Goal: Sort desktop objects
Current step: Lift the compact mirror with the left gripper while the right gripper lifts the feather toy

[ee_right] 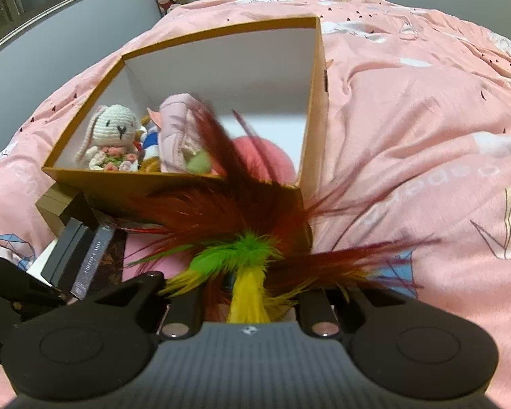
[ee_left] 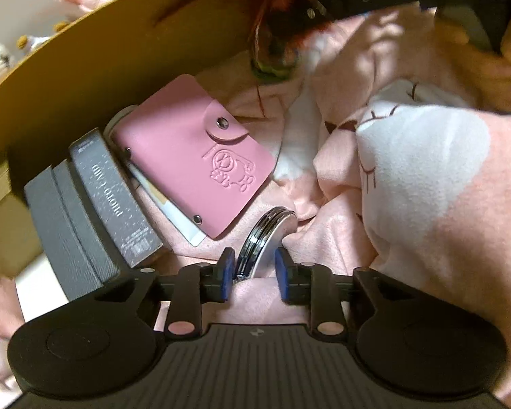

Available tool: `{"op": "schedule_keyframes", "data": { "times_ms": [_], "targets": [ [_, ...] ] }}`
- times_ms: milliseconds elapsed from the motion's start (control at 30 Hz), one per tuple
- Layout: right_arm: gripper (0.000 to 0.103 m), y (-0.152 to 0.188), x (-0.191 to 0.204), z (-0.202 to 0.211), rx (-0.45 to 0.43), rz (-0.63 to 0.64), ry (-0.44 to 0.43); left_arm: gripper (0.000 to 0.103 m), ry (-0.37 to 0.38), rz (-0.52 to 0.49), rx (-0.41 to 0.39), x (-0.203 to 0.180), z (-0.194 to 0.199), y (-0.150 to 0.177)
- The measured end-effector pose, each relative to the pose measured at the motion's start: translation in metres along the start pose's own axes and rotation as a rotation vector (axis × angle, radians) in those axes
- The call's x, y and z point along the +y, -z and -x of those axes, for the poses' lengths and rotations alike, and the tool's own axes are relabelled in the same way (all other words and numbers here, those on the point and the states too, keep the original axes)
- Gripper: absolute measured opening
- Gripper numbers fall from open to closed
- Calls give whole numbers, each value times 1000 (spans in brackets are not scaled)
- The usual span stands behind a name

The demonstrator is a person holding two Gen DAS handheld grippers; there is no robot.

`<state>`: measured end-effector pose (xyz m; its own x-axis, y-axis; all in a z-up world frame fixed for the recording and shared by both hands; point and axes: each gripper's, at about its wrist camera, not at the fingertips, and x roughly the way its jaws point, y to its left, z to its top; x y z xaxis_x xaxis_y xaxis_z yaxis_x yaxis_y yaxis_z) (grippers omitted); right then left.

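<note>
In the left wrist view a round metal tin stands on edge on the pink bedspread. My left gripper is shut on it, a blue pad against each side. A pink snap card holder lies just beyond the tin, beside the orange box. In the right wrist view a feather toy in red, green and yellow spreads out from my right gripper, which is shut on it. The feathers hide the fingertips. The toy hangs over the near corner of the open orange box.
Grey flat boxes lean against the orange box's outer wall. Inside the box sit a crochet rabbit, a pink padded pouch and a pink round thing. A hand holds the right gripper. Rumpled bedspread lies to the right.
</note>
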<state>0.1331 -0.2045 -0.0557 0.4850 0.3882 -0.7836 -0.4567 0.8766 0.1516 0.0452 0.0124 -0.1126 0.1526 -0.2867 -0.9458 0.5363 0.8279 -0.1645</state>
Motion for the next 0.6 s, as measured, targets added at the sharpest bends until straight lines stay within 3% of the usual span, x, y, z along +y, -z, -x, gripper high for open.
{"op": "schedule_keyframes", "data": {
  "times_ms": [100, 167, 300, 467, 600],
  "targets": [
    [25, 0, 0, -3, -5, 10, 14, 22, 2, 49, -33, 6, 10, 2],
    [33, -1, 1, -6, -6, 18, 21, 20, -7, 88, -61, 10, 18, 4],
    [36, -3, 0, -11, 1, 23, 28, 18, -14, 172, -144, 10, 37, 9],
    [44, -4, -2, -16, 0, 8, 41, 15, -16, 323, -274, 28, 58, -10],
    [45, -5, -4, -23, 2, -9, 49, 15, -14, 412, -316, 35, 46, -19]
  ]
}}
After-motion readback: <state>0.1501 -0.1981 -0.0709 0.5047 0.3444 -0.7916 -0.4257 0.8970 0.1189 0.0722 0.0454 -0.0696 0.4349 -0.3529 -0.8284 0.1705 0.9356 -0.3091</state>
